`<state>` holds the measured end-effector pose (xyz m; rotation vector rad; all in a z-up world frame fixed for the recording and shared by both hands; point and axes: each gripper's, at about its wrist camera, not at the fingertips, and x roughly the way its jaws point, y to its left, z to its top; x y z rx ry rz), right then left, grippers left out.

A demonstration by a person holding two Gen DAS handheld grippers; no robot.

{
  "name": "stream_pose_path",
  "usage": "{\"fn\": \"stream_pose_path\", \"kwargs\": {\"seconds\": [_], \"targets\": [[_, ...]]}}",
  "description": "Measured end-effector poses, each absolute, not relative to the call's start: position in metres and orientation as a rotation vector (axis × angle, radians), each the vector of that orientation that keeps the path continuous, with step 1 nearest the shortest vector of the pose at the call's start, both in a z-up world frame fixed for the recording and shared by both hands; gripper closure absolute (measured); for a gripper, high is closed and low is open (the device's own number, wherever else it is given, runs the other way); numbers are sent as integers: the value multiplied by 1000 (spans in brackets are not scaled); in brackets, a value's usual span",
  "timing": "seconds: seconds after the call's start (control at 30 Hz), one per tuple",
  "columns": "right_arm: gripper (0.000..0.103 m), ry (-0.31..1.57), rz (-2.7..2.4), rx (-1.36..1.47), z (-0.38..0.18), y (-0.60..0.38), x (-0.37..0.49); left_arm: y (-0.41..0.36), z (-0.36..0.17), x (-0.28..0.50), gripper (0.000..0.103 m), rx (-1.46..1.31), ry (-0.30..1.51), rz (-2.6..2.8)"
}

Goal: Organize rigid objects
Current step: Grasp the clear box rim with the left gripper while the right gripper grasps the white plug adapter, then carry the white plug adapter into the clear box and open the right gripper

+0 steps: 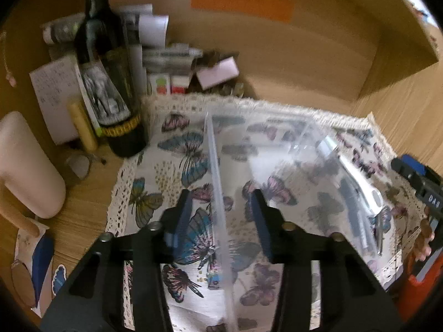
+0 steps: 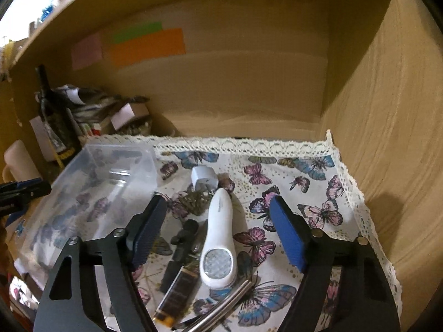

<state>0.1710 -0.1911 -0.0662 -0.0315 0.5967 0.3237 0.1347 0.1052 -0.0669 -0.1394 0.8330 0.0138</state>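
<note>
left claw (image 1: pixel 221 215) was held open astride the clear bin (image 2: pixel 110 171) wall | right claw (image 2: pixel 218 232) was held open over the white handheld device (image 2: pixel 218 238) on the butterfly cloth (image 2: pixel 304 171) | device judged rigid, light, smooth; best gripped across its narrow handle

cloth (image 2: pixel 290 171): white w/ butterflies in blue, pink and purple, cream lace edge. box (image 2: pixel 91 182): clear plastic. device (image 2: pixel 218 238): white, silver dotted head. charger (image 2: pixel 205 178): white. stick (image 2: pixel 177 290): black w/ orange end. tubes (image 2: pixel 229 301): silver. bottle (image 1: pixel 110 83): dark green, b/w label, yellow band. notes on wall (image 2: pixel 146 45): orange, green, pink. shelf walls: light brown wood. gripper pads (image 2: pixel 288 235): blue, on black frame.
</note>
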Motion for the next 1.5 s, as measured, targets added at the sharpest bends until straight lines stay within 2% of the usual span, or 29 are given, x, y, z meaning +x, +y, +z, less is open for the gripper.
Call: {"fn": "stream_pose_path", "kwargs": {"seconds": [0.07, 0.13, 0.2, 0.33, 0.73, 0.8, 0.93, 0.97, 1.0, 1.13, 1.5], "targets": [[35, 631, 325, -38, -70, -190, 181, 106, -73, 141, 67, -141, 873, 3], [36, 661, 320, -49, -73, -189, 191, 108, -78, 147, 76, -145, 906, -12], [39, 691, 319, -63, -76, -185, 201, 109, -81, 153, 78, -150, 932, -29], [39, 746, 339, -87, -81, -178, 219, 108, -89, 161, 88, -146, 979, -67], [40, 911, 408, -154, -101, -134, 284, 112, -91, 166, 89, -148, 988, -100], [49, 945, 409, -166, -108, -127, 295, 113, -92, 166, 89, -151, 984, -102], [58, 996, 417, -176, -119, -119, 310, 113, -91, 164, 89, -160, 978, -100], [66, 1013, 423, -169, -122, -118, 313, 113, -91, 164, 89, -162, 978, -100], [66, 1022, 424, -167, -124, -118, 315, 113, -91, 164, 89, -162, 977, -99], [67, 996, 418, -171, -119, -119, 310, 112, -91, 164, 89, -159, 972, -95], [67, 812, 434, -188, -59, -121, 255, 110, -91, 164, 89, -134, 956, -78]]}}
